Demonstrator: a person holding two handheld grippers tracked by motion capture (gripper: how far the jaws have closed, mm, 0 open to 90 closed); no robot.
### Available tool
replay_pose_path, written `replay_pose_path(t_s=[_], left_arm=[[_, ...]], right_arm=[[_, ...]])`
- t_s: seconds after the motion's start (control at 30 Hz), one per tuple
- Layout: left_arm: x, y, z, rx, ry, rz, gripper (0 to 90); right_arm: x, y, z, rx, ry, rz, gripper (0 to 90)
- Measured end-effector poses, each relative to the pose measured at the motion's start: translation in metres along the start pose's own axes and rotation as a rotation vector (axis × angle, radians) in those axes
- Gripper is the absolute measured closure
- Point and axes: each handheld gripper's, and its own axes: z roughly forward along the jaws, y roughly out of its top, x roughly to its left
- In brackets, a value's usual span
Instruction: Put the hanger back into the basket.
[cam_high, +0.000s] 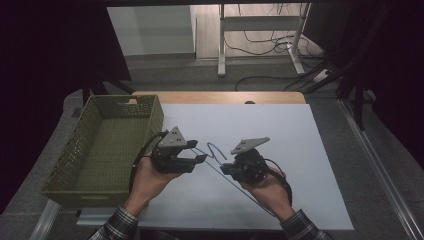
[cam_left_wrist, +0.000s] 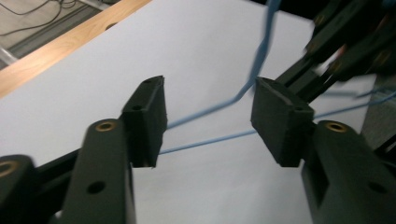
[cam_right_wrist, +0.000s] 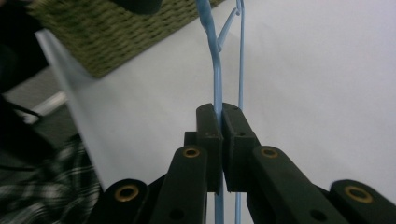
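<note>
A thin blue wire hanger (cam_high: 250, 197) lies slantwise over the white table sheet (cam_high: 290, 135), its hook end (cam_high: 215, 148) between the two hands. My right gripper (cam_high: 223, 168) is shut on the hanger; in the right gripper view the pads (cam_right_wrist: 221, 112) press together on the blue wire (cam_right_wrist: 216, 70), which runs up and away from them. My left gripper (cam_high: 199, 151) stands open just left of the hook. In the left gripper view its jaws (cam_left_wrist: 208, 116) are apart, the hanger's wires (cam_left_wrist: 205, 141) cross the gap beyond the pads, and the right gripper (cam_left_wrist: 345, 42) shows at the upper right.
An olive woven basket (cam_high: 155, 117) stands at the table's left edge, close behind my left hand, and its wall (cam_right_wrist: 116, 32) shows in the right gripper view. A wooden strip (cam_high: 220, 97) borders the far side of the sheet. Desk legs and cables stand on the floor beyond.
</note>
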Motion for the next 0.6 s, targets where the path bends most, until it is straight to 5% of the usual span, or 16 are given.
replay_pose_path(t_s=[0.1, 0.4, 0.6], left_arm=[[0.003, -0.001, 0.002, 0.019, -0.036, 0.015, 42.1], [0.007, 0.005, 0.024, 0.125, -0.109, 0.166, 41.0], [0.011, 0.010, 0.034, 0.175, -0.164, 0.261, 52.6]], right_arm=[[-0.004, -0.002, -0.007, -0.003, 0.026, 0.015, 86.7], [-0.008, -0.005, -0.025, 0.018, 0.093, -0.005, 86.7], [-0.006, -0.003, -0.027, 0.028, 0.143, -0.022, 86.7]])
